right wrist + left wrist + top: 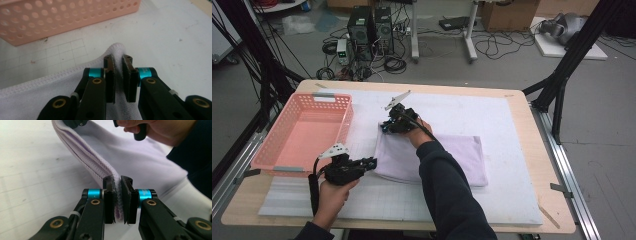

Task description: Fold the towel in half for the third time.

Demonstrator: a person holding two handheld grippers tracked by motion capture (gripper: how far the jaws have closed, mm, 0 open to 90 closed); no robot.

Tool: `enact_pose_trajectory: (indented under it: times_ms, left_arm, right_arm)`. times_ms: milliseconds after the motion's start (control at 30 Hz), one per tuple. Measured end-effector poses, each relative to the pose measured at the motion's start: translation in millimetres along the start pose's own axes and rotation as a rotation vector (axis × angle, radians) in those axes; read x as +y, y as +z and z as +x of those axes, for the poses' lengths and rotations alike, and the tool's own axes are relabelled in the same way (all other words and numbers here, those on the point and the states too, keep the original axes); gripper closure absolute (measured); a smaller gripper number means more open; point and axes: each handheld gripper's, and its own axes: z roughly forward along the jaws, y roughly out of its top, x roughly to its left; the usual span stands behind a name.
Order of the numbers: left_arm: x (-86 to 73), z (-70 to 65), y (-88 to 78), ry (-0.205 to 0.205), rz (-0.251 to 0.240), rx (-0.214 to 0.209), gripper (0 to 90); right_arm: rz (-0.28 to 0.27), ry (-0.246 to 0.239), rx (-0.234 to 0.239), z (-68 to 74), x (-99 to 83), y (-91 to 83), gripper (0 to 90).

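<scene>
My left gripper (118,202) clamps near-left corner of folded white towel (452,155); my right gripper (118,80) pinches far-left corner. Pink basket (302,132) left. Towel seemingly lifted slightly.

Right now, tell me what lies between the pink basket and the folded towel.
Bare white gridded mat lies between the pink basket and the folded towel, seen in the high view and the right gripper view.
</scene>
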Motion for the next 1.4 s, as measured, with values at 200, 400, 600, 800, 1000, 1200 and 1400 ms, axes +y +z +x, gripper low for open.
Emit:
enact_pose_trajectory:
  times_ms: [200,400,600,800,1000,1200,1400]
  left_arm:
    - [8.5,-12.3,14.9,0.003,-0.002,-0.043,81.3]
    - [15.3,-25.9,35.7,0.020,0.024,-0.074,81.2]
    - [24.7,-46.2,64.7,0.028,0.055,-0.118,81.2]
    - [30.8,-65.8,89.7,0.059,0.093,-0.150,81.1]
    - [34.3,-81.0,112.7,0.076,0.132,-0.164,81.1]
    - [35.3,-99.1,136.2,0.115,0.162,-0.155,80.9]
    - [32.5,-116.5,162.2,0.122,0.190,-0.157,80.5]
  right_arm:
    - [-0.016,-0.004,-0.034,-3.8,-6.1,-24.2,82.7]
    - [-0.042,0.030,-0.070,-13.2,-26.7,-53.7,82.7]
    - [-0.052,0.073,-0.097,-20.5,-47.9,-76.4,82.7]
    - [-0.065,0.108,-0.130,-29.2,-74.4,-101.5,82.6]
    - [-0.076,0.119,-0.153,-34.3,-90.5,-115.9,82.6]
    - [-0.073,0.137,-0.173,-39.7,-103.7,-129.7,82.5]
    - [-0.059,0.148,-0.199,-45.5,-119.5,-141.7,82.4]
